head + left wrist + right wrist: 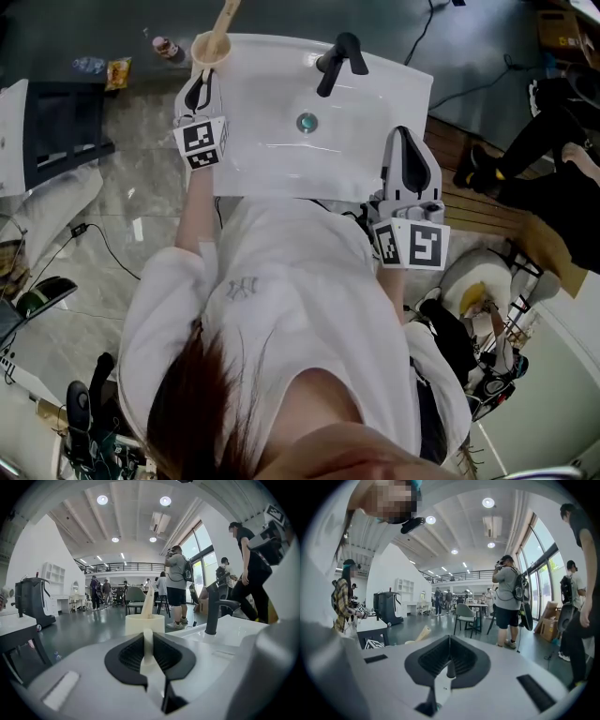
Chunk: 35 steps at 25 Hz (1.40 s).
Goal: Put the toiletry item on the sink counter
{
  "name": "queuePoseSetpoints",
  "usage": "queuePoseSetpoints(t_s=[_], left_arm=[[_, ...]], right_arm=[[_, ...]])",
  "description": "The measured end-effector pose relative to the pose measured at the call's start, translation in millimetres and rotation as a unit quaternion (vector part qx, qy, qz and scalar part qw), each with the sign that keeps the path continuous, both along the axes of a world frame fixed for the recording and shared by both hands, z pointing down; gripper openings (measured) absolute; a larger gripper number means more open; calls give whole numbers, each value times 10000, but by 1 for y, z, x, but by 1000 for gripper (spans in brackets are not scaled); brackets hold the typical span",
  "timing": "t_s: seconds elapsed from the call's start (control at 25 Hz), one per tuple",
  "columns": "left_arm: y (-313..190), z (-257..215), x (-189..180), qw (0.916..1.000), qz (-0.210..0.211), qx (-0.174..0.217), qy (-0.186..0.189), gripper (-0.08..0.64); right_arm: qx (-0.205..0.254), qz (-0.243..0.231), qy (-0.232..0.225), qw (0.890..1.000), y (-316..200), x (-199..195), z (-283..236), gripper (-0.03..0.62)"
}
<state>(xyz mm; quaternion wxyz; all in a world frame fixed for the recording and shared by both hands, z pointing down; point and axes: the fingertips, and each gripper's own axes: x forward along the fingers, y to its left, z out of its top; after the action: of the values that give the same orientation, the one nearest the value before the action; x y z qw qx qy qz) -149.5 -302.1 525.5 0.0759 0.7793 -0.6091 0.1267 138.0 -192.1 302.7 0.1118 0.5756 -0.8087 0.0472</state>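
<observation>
Left gripper view: the left gripper (147, 639) is clamped on the thin pale handle of the cup (140, 624), there at the sink's (262, 159) back left corner. The right gripper (449, 644) is pinched shut, empty.

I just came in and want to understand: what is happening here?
A person stands at a white sink, a tool in each hand. The left tool points at a cup holding a wooden handle on the back left corner; whether the pale strip between its jaws is a held thing, I cannot tell. The right tool, shut and empty, is at the front right edge.
</observation>
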Motion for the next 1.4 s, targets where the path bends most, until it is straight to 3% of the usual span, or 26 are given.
queuePoseSetpoints(t_s=[1.4], left_arm=[[6, 18, -8, 9997, -12, -187, -146, 52]], right_arm=[[75, 11, -7, 10000, 6, -4, -3, 11]])
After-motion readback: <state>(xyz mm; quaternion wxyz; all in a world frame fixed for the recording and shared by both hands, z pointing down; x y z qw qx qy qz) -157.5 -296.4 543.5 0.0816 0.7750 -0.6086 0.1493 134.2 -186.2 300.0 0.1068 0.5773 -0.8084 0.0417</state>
